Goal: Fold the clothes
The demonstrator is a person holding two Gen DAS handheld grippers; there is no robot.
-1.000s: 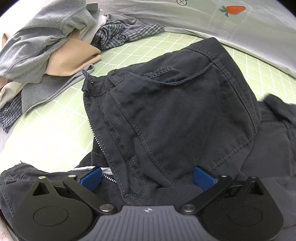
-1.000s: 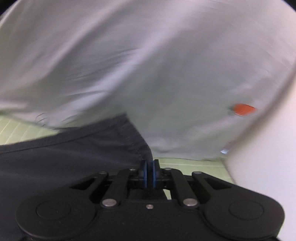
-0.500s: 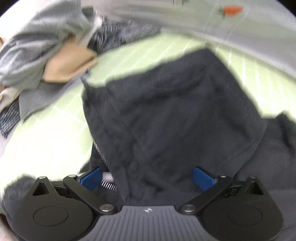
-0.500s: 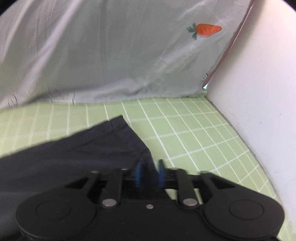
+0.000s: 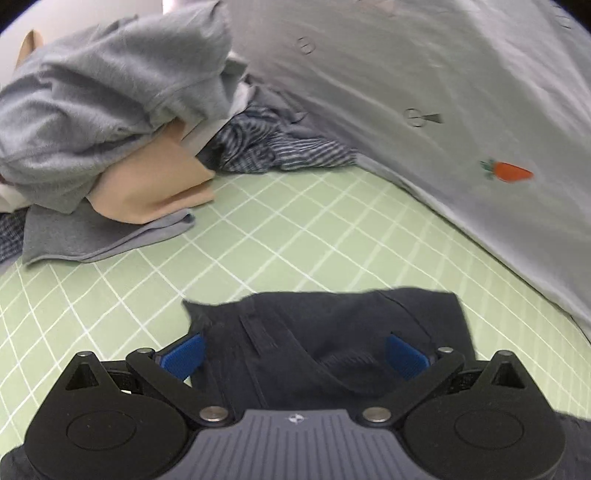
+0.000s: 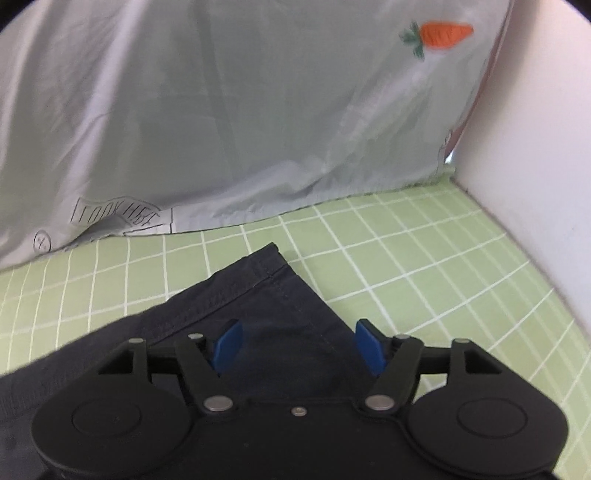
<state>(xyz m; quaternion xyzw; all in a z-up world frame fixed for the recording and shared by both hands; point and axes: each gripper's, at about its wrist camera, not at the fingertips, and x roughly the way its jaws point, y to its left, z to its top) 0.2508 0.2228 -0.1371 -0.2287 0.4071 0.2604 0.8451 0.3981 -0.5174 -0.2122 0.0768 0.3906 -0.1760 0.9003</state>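
Dark navy trousers [image 5: 321, 332] lie on the green checked sheet [image 5: 280, 236]. In the left wrist view their waistband end lies under my left gripper [image 5: 295, 356], which is open with its blue pads [image 5: 184, 354] on either side of the cloth. In the right wrist view a hemmed corner of the trousers [image 6: 258, 291] points away from me. My right gripper [image 6: 301, 347] is open over it, blue pads [image 6: 229, 343] apart, holding nothing.
A heap of unfolded clothes [image 5: 110, 122] in grey, beige and blue stripes sits at the far left. A pale sheet with a carrot print [image 5: 506, 171] drapes along the back; it also shows in the right wrist view [image 6: 443, 35]. A white wall [image 6: 535, 147] bounds the right.
My right gripper went from shut to open, letting go of the trouser corner. My left gripper pulled back, so the trousers now fill only the bottom of its view.
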